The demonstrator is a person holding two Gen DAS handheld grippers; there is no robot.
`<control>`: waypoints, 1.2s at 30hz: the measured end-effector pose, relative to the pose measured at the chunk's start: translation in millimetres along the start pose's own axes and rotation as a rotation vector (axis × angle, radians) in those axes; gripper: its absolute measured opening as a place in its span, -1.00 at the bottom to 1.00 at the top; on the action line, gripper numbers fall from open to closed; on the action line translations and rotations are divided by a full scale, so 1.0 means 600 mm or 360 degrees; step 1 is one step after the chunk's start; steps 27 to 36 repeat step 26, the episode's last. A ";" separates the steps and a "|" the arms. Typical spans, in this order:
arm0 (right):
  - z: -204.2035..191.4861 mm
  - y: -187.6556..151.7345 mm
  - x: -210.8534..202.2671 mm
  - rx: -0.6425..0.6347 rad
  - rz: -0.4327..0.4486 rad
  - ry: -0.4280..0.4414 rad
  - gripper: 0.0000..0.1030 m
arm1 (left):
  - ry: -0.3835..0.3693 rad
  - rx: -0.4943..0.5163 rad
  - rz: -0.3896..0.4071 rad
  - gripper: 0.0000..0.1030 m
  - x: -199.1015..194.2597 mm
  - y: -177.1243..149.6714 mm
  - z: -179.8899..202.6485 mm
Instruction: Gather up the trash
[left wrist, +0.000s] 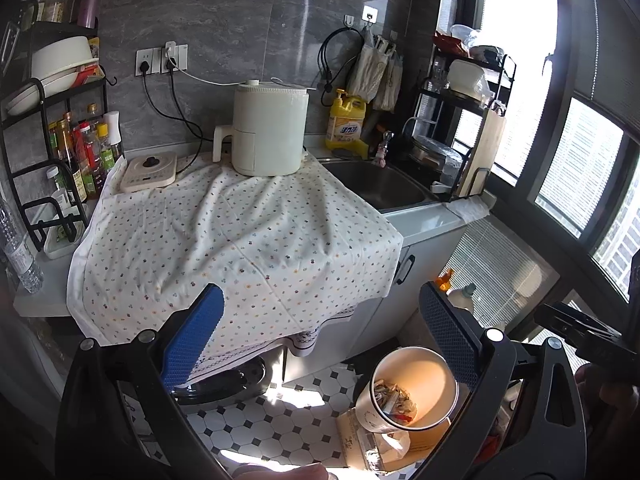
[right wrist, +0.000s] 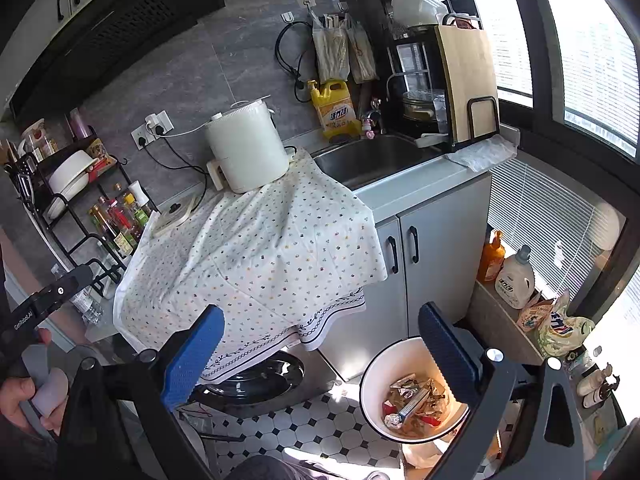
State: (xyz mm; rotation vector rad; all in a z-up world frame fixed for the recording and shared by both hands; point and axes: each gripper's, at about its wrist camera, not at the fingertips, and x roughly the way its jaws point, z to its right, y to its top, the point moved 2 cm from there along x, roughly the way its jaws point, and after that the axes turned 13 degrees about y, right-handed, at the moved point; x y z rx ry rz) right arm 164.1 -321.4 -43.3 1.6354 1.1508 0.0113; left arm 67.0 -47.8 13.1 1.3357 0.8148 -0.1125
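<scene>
Room: small kitchen, grey stone-look wall tiles, windows with blinds on the right, black-and-white octagon floor tiles (right wrist: pixel 312 428).
Counter: draped with a white dotted cloth (left wrist: pixel 240 240), wrinkled, hanging over the near edge; a second trimmed cloth shows under it.
On cloth: cream cylindrical appliance (left wrist: pixel 268 128) at the far side, flat cream induction plate (left wrist: pixel 149 170) far left.
Sink: steel basin (right wrist: pixel 372 156) right of the cloth; yellow detergent bottle (right wrist: pixel 335 109) behind it, wooden cutting board (right wrist: pixel 470 80) upright in a black rack.
Left rack: black wire shelf with bowls and sauce bottles (left wrist: pixel 86 148).
Below counter: grey cabinet doors (right wrist: pixel 420 252) with black handles; dark round washer door under the cloth.
Trash bin: white round bin (right wrist: pixel 384 364) on the floor, near right, holding crumpled wrappers (right wrist: pixel 416 404), foil and paper.
Left gripper (left wrist: pixel 320 340): blue textured pads, spread wide, nothing held; bin sits low, just left of its right finger.
Right gripper (right wrist: pixel 320 344): released, fingers apart, empty; above the floor, right finger overlapping the bin rim.
Hand (right wrist: pixel 24 400): seen near left, gripping the other handle.
</scene>
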 end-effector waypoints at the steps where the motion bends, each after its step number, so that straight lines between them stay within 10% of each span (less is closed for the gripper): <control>1: 0.001 0.001 0.000 0.0001 0.0001 -0.0002 0.85 | -0.0003 0.0004 0.0002 0.88 -0.001 0.000 0.001; 36: 0.020 -0.005 0.023 0.0032 -0.0034 -0.0004 0.85 | 0.0049 0.0000 -0.0064 0.88 0.023 0.000 -0.007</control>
